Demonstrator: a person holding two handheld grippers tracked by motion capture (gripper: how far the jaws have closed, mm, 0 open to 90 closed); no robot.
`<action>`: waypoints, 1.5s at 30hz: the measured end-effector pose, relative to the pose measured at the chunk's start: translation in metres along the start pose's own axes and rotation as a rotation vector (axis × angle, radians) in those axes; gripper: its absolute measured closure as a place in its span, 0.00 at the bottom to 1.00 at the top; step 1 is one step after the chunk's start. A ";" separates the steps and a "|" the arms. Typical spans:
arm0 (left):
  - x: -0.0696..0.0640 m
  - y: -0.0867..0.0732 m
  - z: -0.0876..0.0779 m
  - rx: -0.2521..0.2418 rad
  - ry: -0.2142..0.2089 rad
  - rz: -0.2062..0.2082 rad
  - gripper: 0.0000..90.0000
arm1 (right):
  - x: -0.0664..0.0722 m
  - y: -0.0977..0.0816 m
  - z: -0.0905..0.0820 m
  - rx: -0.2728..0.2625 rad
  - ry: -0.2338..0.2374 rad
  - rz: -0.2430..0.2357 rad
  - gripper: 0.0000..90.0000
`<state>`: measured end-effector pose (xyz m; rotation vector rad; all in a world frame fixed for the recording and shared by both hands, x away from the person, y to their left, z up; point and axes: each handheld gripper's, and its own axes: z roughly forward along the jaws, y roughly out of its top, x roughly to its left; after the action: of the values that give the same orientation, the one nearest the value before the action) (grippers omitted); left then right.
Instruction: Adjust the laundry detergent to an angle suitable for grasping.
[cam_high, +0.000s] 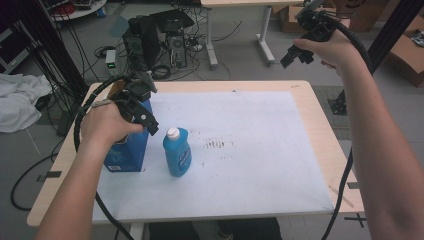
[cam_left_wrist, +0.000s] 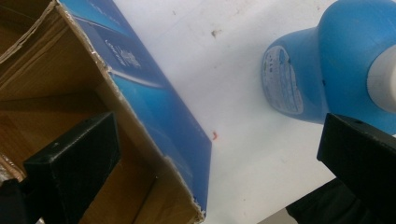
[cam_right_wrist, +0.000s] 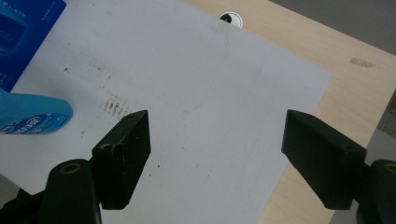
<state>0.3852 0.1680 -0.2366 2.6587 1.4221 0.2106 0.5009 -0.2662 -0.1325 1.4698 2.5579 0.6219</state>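
Risk is gathering mostly around the left gripper (cam_high: 150, 122), which is hovering with its jaws spread wide and grasping nothing, right over the gap between the open blue box (cam_high: 129, 150) and the blue bottle (cam_high: 177, 152). In the left gripper view one jaw is hanging over the cardboard inside of the box (cam_left_wrist: 93, 93), while the other is sitting near the bottle's (cam_left_wrist: 322, 70) white cap (cam_left_wrist: 383, 79). The box's torn rim is lying between the two jaws.

The bottle is standing upright on the white mat (cam_high: 240, 150) covering the counter (cam_high: 315, 107), just right of the box and near the left edge of the mat. It is tall and narrow, so if the gripper is coming down off-centre, the outer jaw is likely knocking the cap or shoulder sideways and tipping the bottle over toward the near edge. If the jaws are closing where they are now, they are pinching the box wall rather than the bottle, dragging the light box along and possibly shoving the bottle with it. The smooth plastic also looks slippery, so a grip high on the tapering neck is liable to slide off.

The right gripper (cam_high: 300, 52) is being held high and far to the right, beyond the counter's far edge; its jaws (cam_right_wrist: 215, 154) are spread apart with only mat beneath them. Its trailing cable (cam_high: 350, 170) is hanging past the right edge of the counter and could be snagging there if that hand is swinging in.
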 end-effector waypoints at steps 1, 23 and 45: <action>0.000 0.000 0.000 0.000 0.000 0.000 0.00 | 0.000 0.000 0.000 0.000 0.000 0.000 0.27; -0.004 -0.001 -0.008 -0.021 0.007 -0.005 0.00 | 0.003 -0.001 0.001 0.005 0.001 -0.010 0.27; -0.002 -0.002 -0.012 -0.031 0.005 -0.010 0.00 | 0.004 -0.002 0.005 0.016 -0.002 -0.015 0.27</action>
<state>0.3802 0.1679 -0.2258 2.6275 1.4213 0.2366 0.4988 -0.2621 -0.1375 1.4535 2.5759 0.5993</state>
